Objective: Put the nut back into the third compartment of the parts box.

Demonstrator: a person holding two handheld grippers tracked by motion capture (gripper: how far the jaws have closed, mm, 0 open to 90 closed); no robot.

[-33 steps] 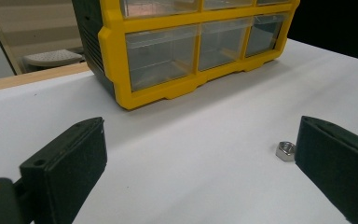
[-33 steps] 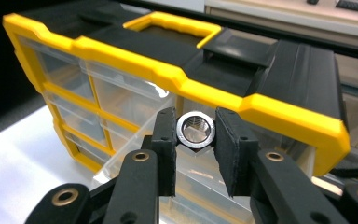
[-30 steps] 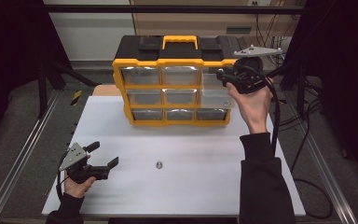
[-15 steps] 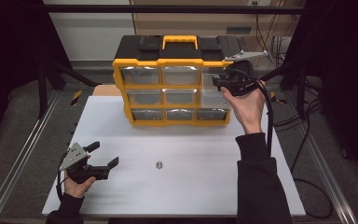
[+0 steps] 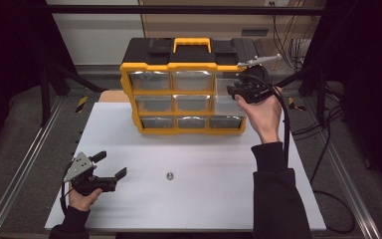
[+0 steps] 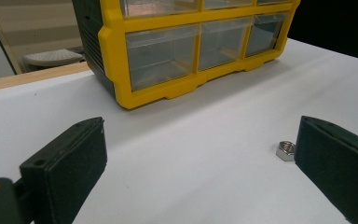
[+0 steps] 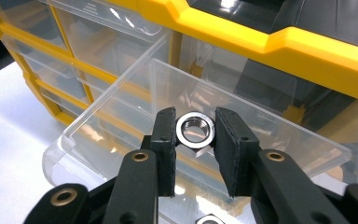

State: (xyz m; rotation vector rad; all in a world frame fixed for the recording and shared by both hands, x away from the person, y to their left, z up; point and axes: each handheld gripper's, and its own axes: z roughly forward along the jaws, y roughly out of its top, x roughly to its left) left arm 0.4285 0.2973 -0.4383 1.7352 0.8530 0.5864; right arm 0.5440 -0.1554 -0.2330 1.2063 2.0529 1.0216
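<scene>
A yellow and black organizer point(image 5: 184, 94) with clear drawers stands at the back of the white table. Its upper right drawer point(image 7: 116, 100) is pulled out. My right gripper point(image 7: 195, 140) hangs over that drawer, shut on a shiny hex nut point(image 7: 195, 129) held between its pads; in the high view the right gripper point(image 5: 231, 91) is at the organizer's right front. Another nut point(image 7: 209, 219) lies in the drawer below it. My left gripper point(image 5: 111, 164) rests low at the table's front left, open, with nothing between its fingers. A loose nut point(image 5: 169, 176) lies to its right, beside the right fingertip point(image 6: 335, 163).
The white table top point(image 5: 204, 199) stretches in front of the organizer. Metal frame rails point(image 5: 20, 169) run along both sides. Cables point(image 5: 323, 149) hang at the right, past the table's edge. The organizer's other drawers point(image 6: 161, 53) are pushed in.
The right hand has shifted slightly down and left, closer to the pulled-out drawer, with the nut still held. The left hand has stayed put.
</scene>
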